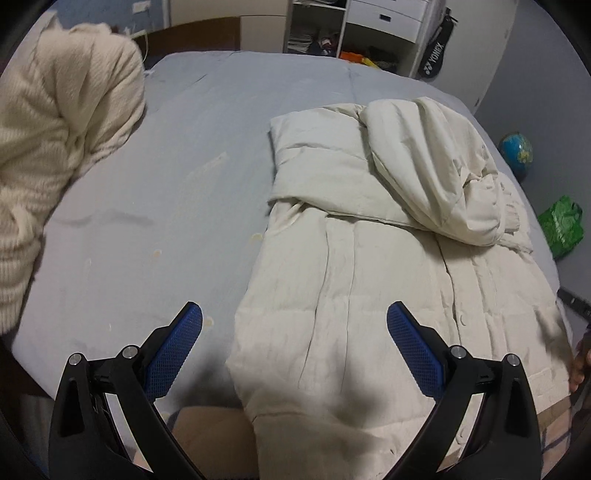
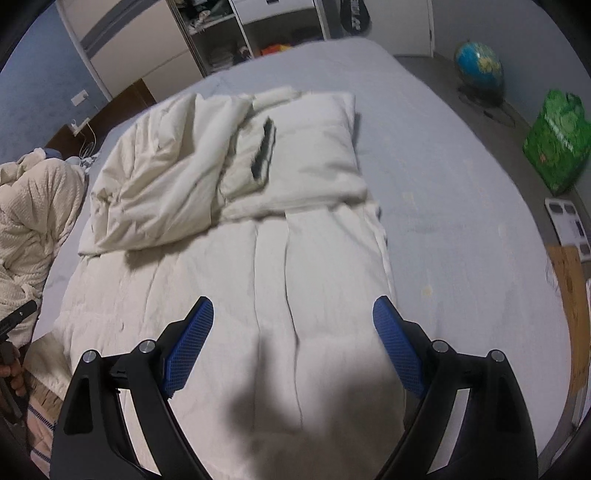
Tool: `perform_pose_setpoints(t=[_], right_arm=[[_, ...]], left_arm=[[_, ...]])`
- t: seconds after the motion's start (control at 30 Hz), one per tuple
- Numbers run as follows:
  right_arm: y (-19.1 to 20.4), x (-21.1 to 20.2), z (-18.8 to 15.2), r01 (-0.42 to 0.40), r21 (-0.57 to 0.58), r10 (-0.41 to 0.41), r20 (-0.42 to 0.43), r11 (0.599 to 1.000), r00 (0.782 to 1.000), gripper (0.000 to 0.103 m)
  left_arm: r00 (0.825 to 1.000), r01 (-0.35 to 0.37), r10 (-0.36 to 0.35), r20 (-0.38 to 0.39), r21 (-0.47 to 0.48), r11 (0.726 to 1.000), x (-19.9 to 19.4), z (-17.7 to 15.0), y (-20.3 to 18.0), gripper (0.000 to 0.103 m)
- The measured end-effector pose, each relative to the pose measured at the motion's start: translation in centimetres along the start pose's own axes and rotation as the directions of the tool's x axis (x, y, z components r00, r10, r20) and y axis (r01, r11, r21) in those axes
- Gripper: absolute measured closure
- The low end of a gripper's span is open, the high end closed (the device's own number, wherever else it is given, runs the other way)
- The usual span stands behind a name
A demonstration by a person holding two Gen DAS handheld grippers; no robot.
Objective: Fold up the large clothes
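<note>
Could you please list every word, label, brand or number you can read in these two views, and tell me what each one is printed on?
"YONEX": white letters on the black racket bag leaning by the white drawer unit, left wrist view.
Black racket bag, right wrist view: white lettering, too blurred to read.
Green plastic bag on the floor: print too blurred to read.
Blue globe: map markings too small to read.
White sheet with dark squares on the floor: nothing legible.

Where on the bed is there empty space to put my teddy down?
Bare bedsheet lies between the knitted cream pile and the puffy white coat. More bare sheet lies on the coat's other side, towards the globe and green bag. The coat fills the middle.
</note>
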State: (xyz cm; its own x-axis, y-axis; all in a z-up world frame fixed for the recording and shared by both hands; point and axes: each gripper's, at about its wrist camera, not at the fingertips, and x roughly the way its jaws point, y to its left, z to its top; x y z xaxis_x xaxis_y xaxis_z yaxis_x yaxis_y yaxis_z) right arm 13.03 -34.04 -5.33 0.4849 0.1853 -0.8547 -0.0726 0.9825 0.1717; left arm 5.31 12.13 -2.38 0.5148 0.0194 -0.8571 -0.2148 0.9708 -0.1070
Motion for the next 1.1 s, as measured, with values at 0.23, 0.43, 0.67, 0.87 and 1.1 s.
perform_pose_setpoints(t=[0.23, 0.43, 0.67, 0.87, 1.1], right_arm=[[-0.5, -0.9, -1.7, 0.002, 0.026, -0.002, -0.036, 1.000, 0.999, 0.019], [-0.5, -2.6, -3.4, -0.020, 0.046, 0.022, -0.039, 0.999, 0.999, 0.019], [-1.9, -4.5, -5.5, -0.051, 0.104, 0.053, -0.013, 0.993, 0.999, 0.019], [-4.1, -5.1, -6.4, -0.061, 0.194, 0.063, -0.002, 0.979, 0.998, 0.019], [-6.5, -5.1, -7.7, -0.150, 0.298, 0.159, -0.003, 0.943, 0.987, 0.042]], left_arm=[[0.990, 0.101, -0.103, -0.096, -0.026, 0.995, 0.6, -0.9, 0.4, 0.012], [0.970, 0.165, -0.175, -0.167, -0.070, 0.984, 0.2, -2.7, 0.8, 0.031], [0.973, 0.160, -0.173, -0.155, -0.092, 0.983, -0.8, -4.3, 1.7, 0.061], [0.972, 0.153, -0.165, -0.170, -0.082, 0.985, -0.5, -4.2, 1.6, 0.064], [0.968, 0.149, -0.155, -0.198, -0.047, 0.988, -0.2, -4.5, 1.0, 0.068]])
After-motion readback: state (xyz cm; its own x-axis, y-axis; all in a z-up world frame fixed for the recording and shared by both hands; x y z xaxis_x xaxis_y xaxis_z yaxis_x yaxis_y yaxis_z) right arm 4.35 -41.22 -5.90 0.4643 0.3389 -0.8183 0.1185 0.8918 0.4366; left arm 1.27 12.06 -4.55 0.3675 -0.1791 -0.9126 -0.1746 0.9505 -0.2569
